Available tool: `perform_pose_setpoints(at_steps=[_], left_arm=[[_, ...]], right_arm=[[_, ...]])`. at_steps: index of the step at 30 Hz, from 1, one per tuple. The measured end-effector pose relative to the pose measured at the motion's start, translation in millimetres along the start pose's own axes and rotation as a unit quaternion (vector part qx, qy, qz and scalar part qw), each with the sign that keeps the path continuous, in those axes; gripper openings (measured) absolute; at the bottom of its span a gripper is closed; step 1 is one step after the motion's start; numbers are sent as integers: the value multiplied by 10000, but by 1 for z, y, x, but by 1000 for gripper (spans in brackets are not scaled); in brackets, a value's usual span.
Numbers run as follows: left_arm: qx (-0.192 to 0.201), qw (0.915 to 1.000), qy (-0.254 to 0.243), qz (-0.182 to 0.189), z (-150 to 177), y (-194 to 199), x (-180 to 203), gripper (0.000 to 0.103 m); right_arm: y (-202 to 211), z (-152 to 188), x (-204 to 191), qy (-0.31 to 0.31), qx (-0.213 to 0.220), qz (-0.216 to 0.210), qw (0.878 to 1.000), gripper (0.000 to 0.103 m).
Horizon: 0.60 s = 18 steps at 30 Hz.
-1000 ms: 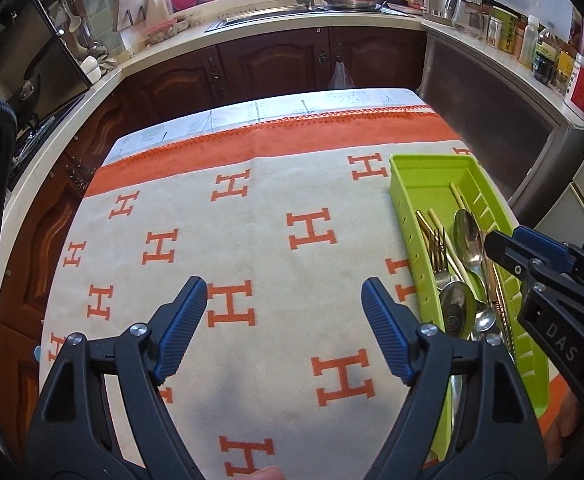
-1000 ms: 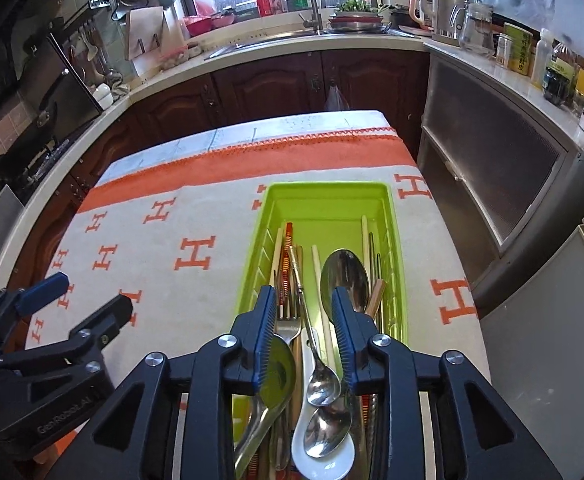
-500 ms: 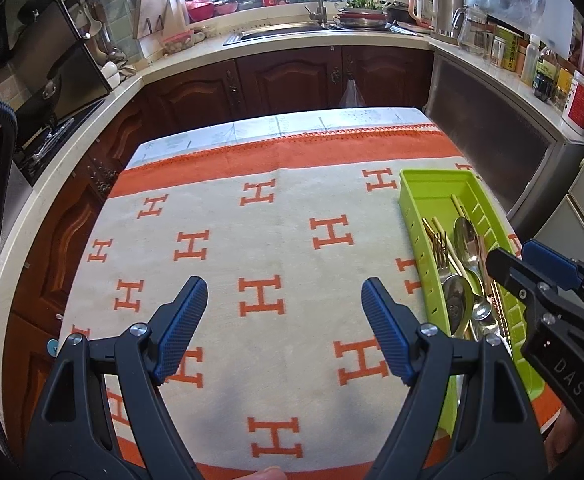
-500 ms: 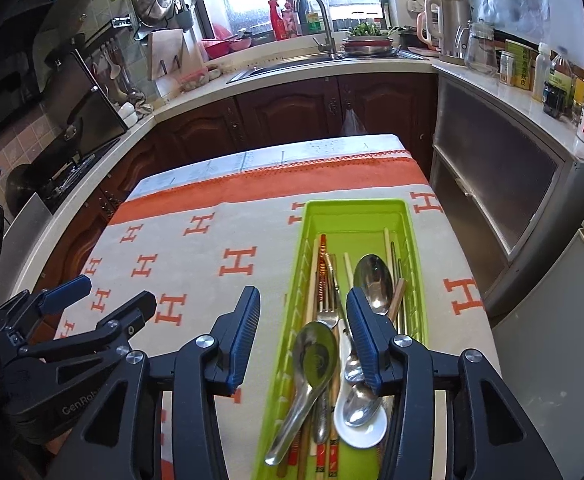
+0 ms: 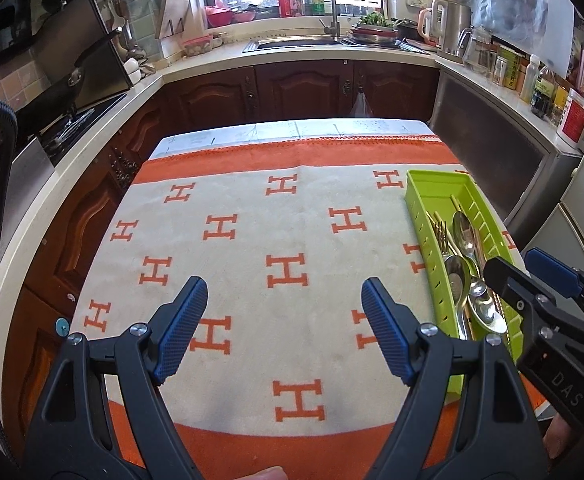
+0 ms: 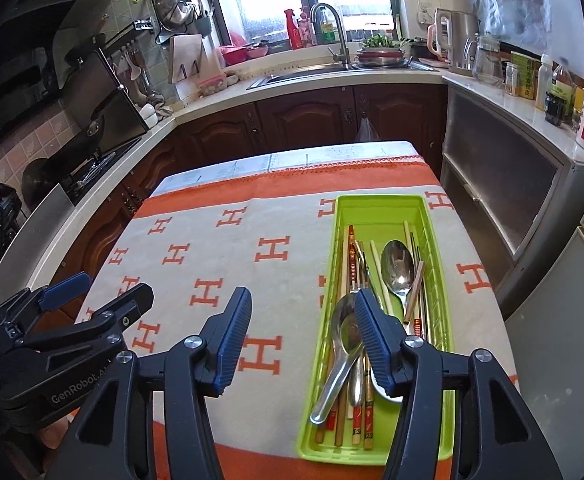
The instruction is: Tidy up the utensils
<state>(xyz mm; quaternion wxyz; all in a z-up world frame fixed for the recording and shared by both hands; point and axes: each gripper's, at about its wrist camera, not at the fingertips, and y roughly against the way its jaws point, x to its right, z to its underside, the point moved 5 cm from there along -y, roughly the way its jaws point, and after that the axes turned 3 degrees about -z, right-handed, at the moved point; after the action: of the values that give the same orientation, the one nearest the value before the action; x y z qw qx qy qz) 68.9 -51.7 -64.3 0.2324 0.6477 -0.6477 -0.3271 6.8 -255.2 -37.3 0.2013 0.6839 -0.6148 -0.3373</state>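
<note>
Left gripper (image 5: 282, 326): nearest the left camera, jaws spread wide with nothing between them, held above the bare middle of the cloth.
Right gripper (image 6: 299, 334): jaws released and lately opening wider; nothing is pinched. Its right finger (image 6: 373, 340) stands in front of the near half of the tray, its left finger over the cloth.
Cloth (image 5: 252, 248): cream with orange H marks and an orange border, spread over the tabletop (image 5: 299, 130), whose pale far strip shows beyond the cloth's edge.
Tray (image 6: 379, 204): lime green, long and narrow, lying lengthwise on the right side of the cloth, its near end close to the cloth's near orange border.
Utensils: all lie inside the tray, roughly parallel to its long sides.
Ladle-style spoon (image 6: 337, 354): metal, in the near half, handle slanting toward the near left corner.
White spoon (image 6: 387, 394): just beside it, mostly hidden behind the right finger.
Chopsticks (image 6: 351, 256): several pairs, red-patterned and plain, along the left and middle.
Large metal spoon (image 6: 399, 266): farther back, bowl up, right of centre.
Forks (image 5: 439, 232): gold-toned, seen in the left wrist view beside the spoons.
Kitchen counter (image 6: 220, 100): well beyond the tabletop, carrying a sink with tap (image 6: 333, 32).
</note>
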Motion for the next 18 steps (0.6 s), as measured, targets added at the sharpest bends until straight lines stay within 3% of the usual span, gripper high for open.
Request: perform_pose_setpoints(at_steps=[13, 18], left_arm=[[54, 9992, 366, -170, 27, 20, -30, 77], [93, 9988, 424, -219, 32, 27, -36, 77]], right_arm=[[34, 27, -35, 193, 227, -10, 9996, 65], [45, 30, -48, 311, 311, -29, 9990, 74]])
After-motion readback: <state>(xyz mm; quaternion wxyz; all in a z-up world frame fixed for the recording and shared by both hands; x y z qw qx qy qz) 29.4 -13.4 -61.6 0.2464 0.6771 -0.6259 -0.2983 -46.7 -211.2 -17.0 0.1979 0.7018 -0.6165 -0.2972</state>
